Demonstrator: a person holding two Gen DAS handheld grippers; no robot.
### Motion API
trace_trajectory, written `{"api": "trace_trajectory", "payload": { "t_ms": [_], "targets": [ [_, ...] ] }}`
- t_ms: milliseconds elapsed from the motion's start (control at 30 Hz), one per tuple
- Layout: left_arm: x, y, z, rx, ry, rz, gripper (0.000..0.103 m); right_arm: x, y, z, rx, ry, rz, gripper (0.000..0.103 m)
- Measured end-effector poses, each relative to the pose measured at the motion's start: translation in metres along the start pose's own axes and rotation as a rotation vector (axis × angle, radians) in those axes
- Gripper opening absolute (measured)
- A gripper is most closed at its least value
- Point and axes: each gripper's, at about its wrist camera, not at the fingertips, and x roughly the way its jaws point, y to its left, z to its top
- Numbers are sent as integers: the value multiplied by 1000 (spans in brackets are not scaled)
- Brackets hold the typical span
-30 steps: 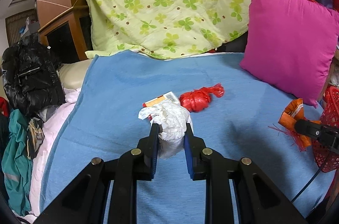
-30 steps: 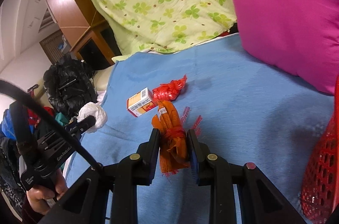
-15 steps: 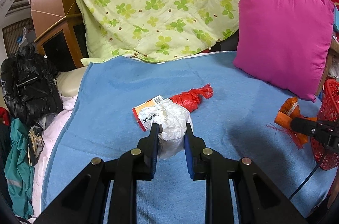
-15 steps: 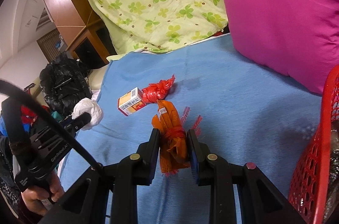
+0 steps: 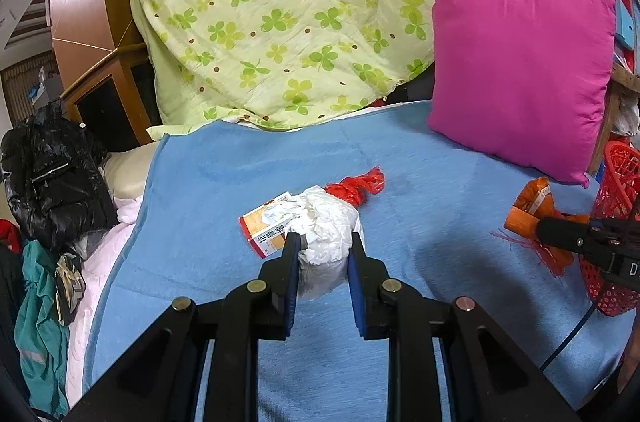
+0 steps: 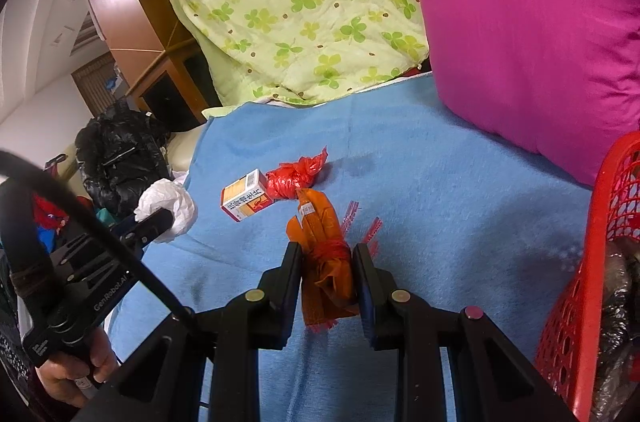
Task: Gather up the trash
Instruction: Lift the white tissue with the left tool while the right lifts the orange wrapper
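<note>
My left gripper (image 5: 322,242) is shut on a crumpled white tissue wad (image 5: 324,226) and holds it above the blue blanket (image 5: 224,182); the wad also shows in the right wrist view (image 6: 168,206). My right gripper (image 6: 326,254) is shut on an orange mesh wrapper (image 6: 326,262), held close to the red basket (image 6: 612,222). The wrapper also shows in the left wrist view (image 5: 532,210). A small orange-and-white box (image 6: 246,200) and a crumpled red plastic bag (image 6: 294,174) lie on the blanket.
A magenta pillow (image 5: 520,70) leans at the back right. A green clover quilt (image 5: 300,14) is heaped behind. A black jacket (image 5: 52,178) and clothes lie off the left edge. The red basket (image 5: 616,214) holds dark bagged trash (image 6: 616,302).
Both grippers have moved right toward the red basket, still holding their items. The basket now fills more of the right wrist view. The box and red bag have not moved.
</note>
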Motion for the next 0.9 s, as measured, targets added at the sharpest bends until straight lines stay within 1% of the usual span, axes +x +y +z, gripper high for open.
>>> {"api": "trace_trajectory", "payload": {
  "t_ms": [300, 900],
  "targets": [
    [1, -7, 0, 21, -3, -10, 24, -6, -1, 0, -15, -14, -9, 28],
    [6, -21, -3, 46, 11, -41, 24, -5, -6, -1, -24, -4, -22, 28]
  ]
}}
